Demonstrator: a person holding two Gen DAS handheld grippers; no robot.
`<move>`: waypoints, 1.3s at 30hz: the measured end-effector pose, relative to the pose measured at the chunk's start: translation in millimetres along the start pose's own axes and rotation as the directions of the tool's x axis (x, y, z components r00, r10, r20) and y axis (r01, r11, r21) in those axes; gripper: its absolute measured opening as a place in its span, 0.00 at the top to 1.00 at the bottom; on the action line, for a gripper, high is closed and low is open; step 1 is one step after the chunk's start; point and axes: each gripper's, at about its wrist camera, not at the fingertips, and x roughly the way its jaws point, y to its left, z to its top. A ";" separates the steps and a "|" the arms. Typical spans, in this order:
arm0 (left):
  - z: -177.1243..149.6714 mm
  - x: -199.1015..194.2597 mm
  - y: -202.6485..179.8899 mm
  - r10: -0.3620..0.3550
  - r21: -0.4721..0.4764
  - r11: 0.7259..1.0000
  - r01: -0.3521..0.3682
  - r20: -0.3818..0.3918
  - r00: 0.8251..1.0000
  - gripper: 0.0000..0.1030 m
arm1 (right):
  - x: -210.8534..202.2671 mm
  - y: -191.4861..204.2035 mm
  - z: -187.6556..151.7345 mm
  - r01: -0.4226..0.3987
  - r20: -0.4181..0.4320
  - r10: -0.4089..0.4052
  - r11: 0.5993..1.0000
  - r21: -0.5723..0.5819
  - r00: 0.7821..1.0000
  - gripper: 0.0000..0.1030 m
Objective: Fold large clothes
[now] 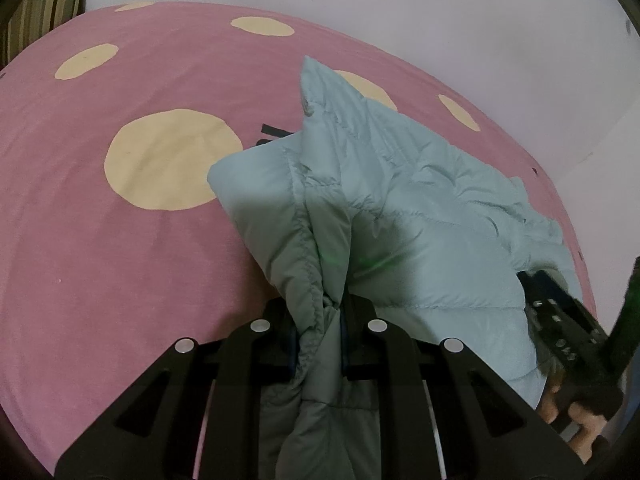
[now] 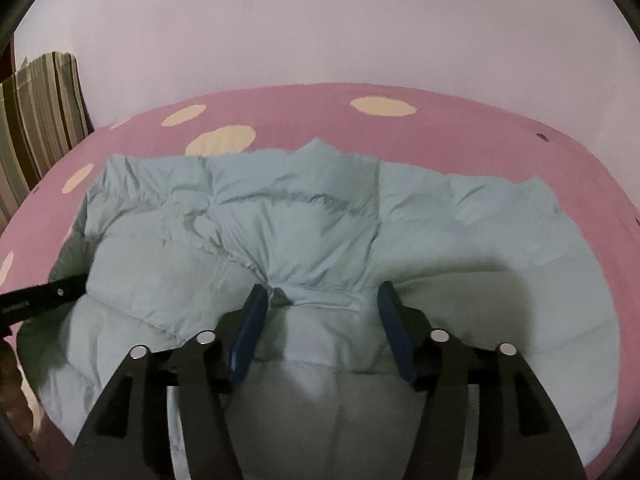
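Much of the pale green padded jacket [image 1: 420, 208] is hidden in the left wrist view: its lower part is covered by the black frame of the left tongs [image 1: 318, 340], and its right edge is cut off behind the right tongs [image 1: 560, 316], which are seen there only partly and blurred. Under them some fingers of a hand [image 1: 568, 412] are seen, the rest is out of the picture. A small black mark on the sheet is half covered by the jacket and cannot be read.

One jacket is counted, and it is lying on a bed with a pink sheet [image 1: 120, 260] with cream dots. One fold of the jacket is lifted from the sheet and is clamped between the pads of the left tongs, which are nearly closed on it.

In the right wrist view the jacket [image 2: 300, 216] is spread wide over the sheet [image 2: 460, 132]. The right tongs [image 2: 324, 300] are released: the two blue pads stand apart, a puckered ridge of the jacket is between them, and it is not pressed.

One striped cushion [image 2: 40, 112] is seen at the left edge, cut off by the lens rim. A plain pale wall [image 2: 320, 32] is behind the bed.
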 end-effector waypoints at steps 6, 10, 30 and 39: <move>-0.1 -0.5 -1.2 0.009 -0.003 1.000 -0.009 0.000 1.000 0.86 | -18.5 -37.3 6.7 0.026 0.013 -0.027 0.998 0.066 1.000 0.42; 0.2 0.7 -1.0 0.013 -0.006 1.000 -0.013 0.000 1.000 0.86 | -29.9 -75.4 8.5 0.049 0.010 -0.051 0.991 0.127 0.999 0.39; 1.0 3.5 -2.1 0.042 0.010 0.999 -0.042 -0.003 0.999 0.86 | 7.4 -223.2 -34.0 -0.014 -0.153 0.084 0.913 0.409 0.985 0.21; -2.6 -2.5 -3.5 0.040 0.003 0.999 -0.040 0.008 0.999 0.87 | 7.4 -188.4 -26.5 -0.070 -0.155 0.136 0.926 0.372 0.978 0.82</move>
